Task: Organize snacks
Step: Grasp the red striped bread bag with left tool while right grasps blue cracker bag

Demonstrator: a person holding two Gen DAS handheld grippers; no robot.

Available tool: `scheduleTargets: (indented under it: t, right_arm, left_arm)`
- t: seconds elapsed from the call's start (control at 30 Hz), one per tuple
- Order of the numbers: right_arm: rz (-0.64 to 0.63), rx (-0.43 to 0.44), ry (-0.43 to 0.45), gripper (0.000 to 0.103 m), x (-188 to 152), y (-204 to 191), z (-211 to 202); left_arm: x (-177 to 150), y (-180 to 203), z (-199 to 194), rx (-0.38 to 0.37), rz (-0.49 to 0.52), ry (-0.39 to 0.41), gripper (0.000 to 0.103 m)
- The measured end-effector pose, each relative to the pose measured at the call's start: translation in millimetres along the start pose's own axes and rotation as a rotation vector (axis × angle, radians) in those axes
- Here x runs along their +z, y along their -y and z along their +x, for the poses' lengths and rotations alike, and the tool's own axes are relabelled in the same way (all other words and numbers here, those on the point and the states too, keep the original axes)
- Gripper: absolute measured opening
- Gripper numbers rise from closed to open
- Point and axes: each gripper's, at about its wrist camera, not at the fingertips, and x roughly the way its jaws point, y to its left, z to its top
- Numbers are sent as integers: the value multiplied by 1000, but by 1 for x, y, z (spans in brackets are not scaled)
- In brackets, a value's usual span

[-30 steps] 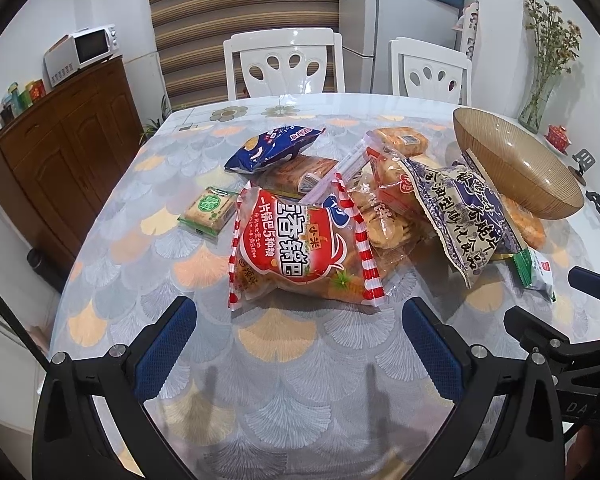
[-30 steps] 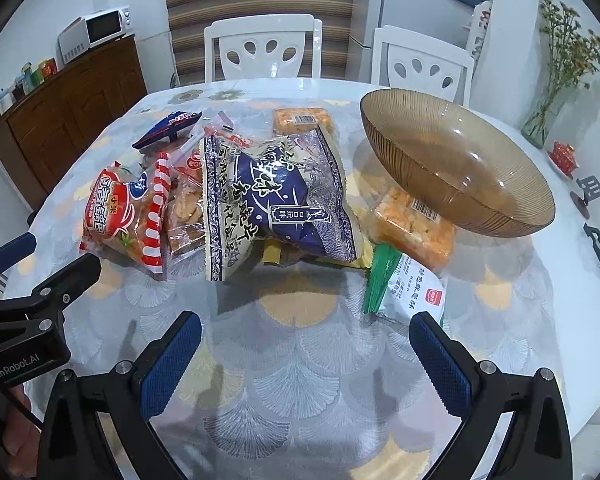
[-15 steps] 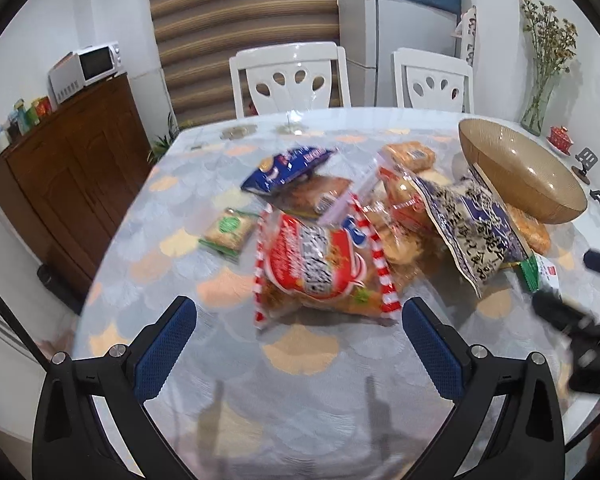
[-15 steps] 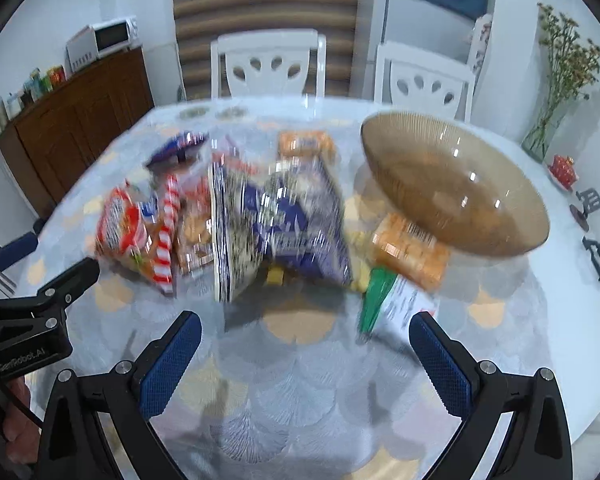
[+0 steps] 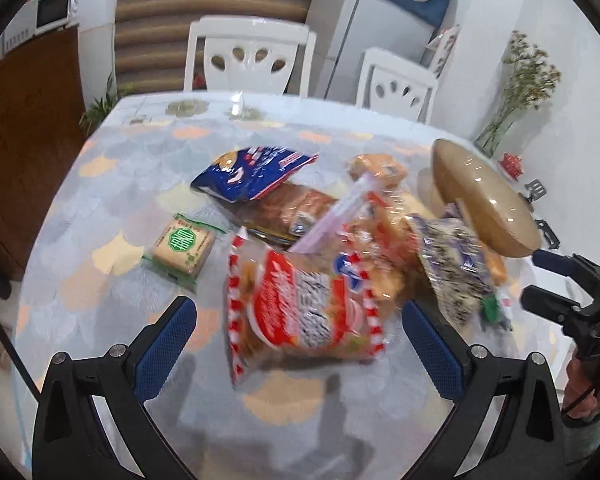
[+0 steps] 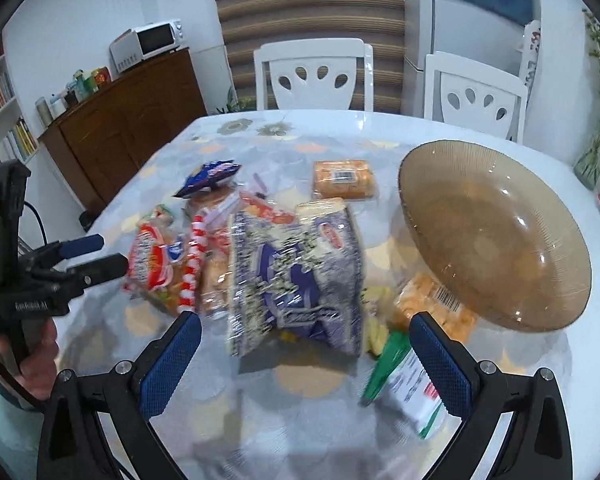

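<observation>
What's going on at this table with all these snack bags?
A person is sorting snacks, with a hand-held gripper in each hand. The left hand-held gripper is open in front of the red and white striped bag, and the right hand-held gripper is open in front of the purple bag. Neither holds anything. The brown glass bowl is empty, and the snacks lie piled on the table.

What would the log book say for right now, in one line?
stage: approach | left hand-held gripper: open, facing red-striped bag | right hand-held gripper: open, facing purple bag | brown bowl: no snacks inside
</observation>
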Motion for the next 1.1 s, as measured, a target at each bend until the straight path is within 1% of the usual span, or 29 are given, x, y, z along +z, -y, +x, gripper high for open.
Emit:
scheduleTargets:
  t: [0.07,0.2,0.27,0.33,0.4,0.47,0.5,0.57,0.67,0.7,0.73,0.77,0.83,0.9,0.93,0.97,1.0,1.07,1.1]
  right_arm:
    - [30,17,-19,103,8,8,11]
    - [103,64,-39,103,17,24,30]
    - [129,62,-44,100,20,28,40]
    - [137,60,-62,90,19,29,49]
    - [147,104,-88,85,17,28,57]
    - [162,156,-116,78,13,27,60]
    - [166,177,-128,77,10,26,60]
    - [157,192,-143,77,2,19,54]
    - [138,262,-180,77,-15,6,45]
    - [120,278,-188,77,-21,1,41]
    - [82,271,-189,77,-26,-6,37]
    - [27,230,-180,77,-29,-13,31]
    - [-95,135,-142,77,-32,-25,19]
    - [-226,54,-99,80,-31,-36,7]
    - [-280,33,-84,84,-29,-40,3]
    - [-327,28,-75,86,-26,-44,2]
    - [-378,42,-65,89,-23,-49,1]
    - [-446,61,-59,90,-20,-54,2]
    - [-482,56,-57,90,-19,-58,4]
  left_arm:
    - [4,-4,13,6,-9,-28,102]
    - [-1,-4,30,-63,-38,-67,102]
    - [-6,0,37,-58,-32,-80,102]
    - [-11,3,43,-62,-27,-99,102]
    - [-16,4,45,-70,-24,-115,102]
    - [-23,6,43,-113,-28,-132,102]
    - [-28,6,39,-143,-34,-142,102]
    - [-40,7,32,-176,-37,-166,102]
    - [-59,13,16,-236,-29,-185,102]
    - [-65,17,10,-253,-12,-190,102]
    - [-70,21,4,-239,19,-189,102]
    - [-73,23,-2,-206,51,-184,102]
    - [-73,28,-15,-71,156,-146,102]
    - [-64,33,-21,20,264,-116,102]
    - [-57,35,-21,48,318,-104,102]
    - [-50,40,-20,68,395,-92,102]
    - [-45,42,-19,72,434,-87,102]
    - [-33,45,-11,61,515,-93,102]
    - [-27,45,-3,47,550,-114,102]
